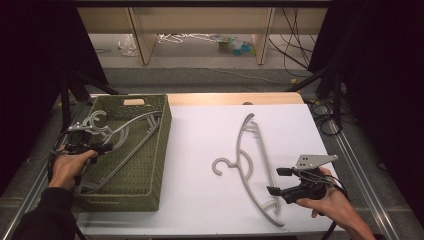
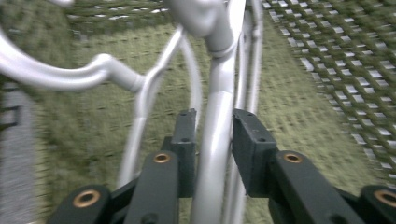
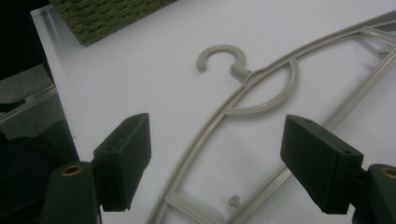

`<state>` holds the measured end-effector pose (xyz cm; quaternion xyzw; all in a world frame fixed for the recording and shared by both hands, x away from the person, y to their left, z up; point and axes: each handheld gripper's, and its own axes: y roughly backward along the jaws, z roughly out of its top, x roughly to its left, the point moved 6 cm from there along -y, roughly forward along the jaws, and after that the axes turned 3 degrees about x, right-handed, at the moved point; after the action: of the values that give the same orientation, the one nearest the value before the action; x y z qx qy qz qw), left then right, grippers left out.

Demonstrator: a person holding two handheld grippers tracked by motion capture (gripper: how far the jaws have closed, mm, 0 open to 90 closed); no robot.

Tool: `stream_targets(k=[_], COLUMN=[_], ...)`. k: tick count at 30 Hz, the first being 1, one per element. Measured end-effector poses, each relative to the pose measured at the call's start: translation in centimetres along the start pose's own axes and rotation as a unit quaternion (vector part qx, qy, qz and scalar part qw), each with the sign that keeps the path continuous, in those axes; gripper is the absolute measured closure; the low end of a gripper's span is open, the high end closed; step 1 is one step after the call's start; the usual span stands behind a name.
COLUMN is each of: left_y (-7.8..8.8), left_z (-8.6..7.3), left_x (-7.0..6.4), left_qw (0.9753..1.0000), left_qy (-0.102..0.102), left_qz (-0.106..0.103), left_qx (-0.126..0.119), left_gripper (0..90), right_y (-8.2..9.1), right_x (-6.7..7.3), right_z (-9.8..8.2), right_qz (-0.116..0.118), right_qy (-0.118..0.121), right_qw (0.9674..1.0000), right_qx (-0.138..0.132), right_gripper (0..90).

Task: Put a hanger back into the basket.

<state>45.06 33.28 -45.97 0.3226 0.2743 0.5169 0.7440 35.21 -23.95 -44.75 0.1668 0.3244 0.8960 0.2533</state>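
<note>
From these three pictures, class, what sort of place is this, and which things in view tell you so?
Probably a lab or recording workspace, not a home: a white table framed by black curtains, loose cables on the floor behind, and a person working a hanger and a green basket with handheld grippers.

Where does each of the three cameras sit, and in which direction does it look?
High view: above the person's side, looking forward and down on the white table; both forearms and hands enter from below.
Left gripper view: on the left gripper, looking into the green basket; its black jaws straddle a hanger bar.
Right gripper view: on the right gripper, looking down at the hanger on the table; jaws wide apart.
Shared: the basket appears in all three views.
</note>
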Motion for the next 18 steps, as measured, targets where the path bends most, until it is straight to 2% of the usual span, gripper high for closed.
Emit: stream_targets(k=[3,6,7,8,9,10,11,12,13,14,15,16,17,18], left_y=[0.4,0.7,0.9,1.3,1.6,2.3,2.3,3.2,3.7,4.4,4.4,5.6,5.6,6.8], left_z=[0.0,-0.1,0.0,0.0,0.2,0.6,0.6,0.9,1.0,1.3,1.3,1.7,1.7,2.1], left_x=[0.8,1.1,1.2,1.3,1.3,0.9,0.9,0.1,-0.3,-1.1,-1.1,-2.4,-2.4,-3.9], left_qw=[0.9992,0.9989,0.9983,0.9975,0.9963,0.9936,0.9936,0.992,0.9916,0.9897,0.9897,0.9883,0.9883,0.9865], left_qy=[0.015,0.026,0.036,0.043,0.053,0.067,0.067,0.066,0.063,0.063,0.063,0.05,0.05,0.035], left_qz=[0.034,0.036,0.038,0.046,0.048,0.046,0.046,0.041,0.038,0.034,0.034,0.033,0.033,0.03], left_qx=[-0.009,-0.016,-0.025,-0.031,-0.048,-0.079,-0.079,-0.1,-0.107,-0.124,-0.124,-0.14,-0.14,-0.157], left_gripper=[66.7,64.8,63.5,58.2,58.2,55.7,54.1,50.5,47.7,46.6,44.5,42.3,41.9,40.5], right_y=[-0.2,-0.3,-0.3,-0.5,-0.5,-0.5,-0.5,-0.6,-0.6,-0.7,-0.7,-0.9,-0.9,-1.0], right_x=[0.1,0.1,0.1,0.1,0.1,0.0,-0.1,-0.1,0.0,0.0,0.0,-0.1,-0.1,0.0], right_z=[-0.1,-0.1,-0.1,-0.2,-0.2,-0.2,-0.3,-0.3,-0.3,-0.4,-0.4,-0.4,-0.4,-0.4], right_qz=[0.001,0.002,0.004,0.002,0.002,0.004,0.002,0.0,0.002,0.002,0.002,0.0,0.0,-0.002], right_qy=[0.004,0.002,0.0,0.004,0.004,-0.001,-0.003,-0.006,-0.009,-0.009,-0.009,-0.01,-0.01,-0.013], right_qw=[1.0,1.0,1.0,1.0,1.0,1.0,1.0,1.0,0.9999,1.0,1.0,0.9999,0.9999,0.9999], right_qx=[0.001,0.003,0.005,0.004,0.004,0.005,0.005,0.004,0.004,0.004,0.004,0.004,0.004,0.003], right_gripper=[25.2,25.1,25.1,25.1,25.1,25.0,24.9,24.8,24.6,24.7,24.7,24.1,24.1,23.1])
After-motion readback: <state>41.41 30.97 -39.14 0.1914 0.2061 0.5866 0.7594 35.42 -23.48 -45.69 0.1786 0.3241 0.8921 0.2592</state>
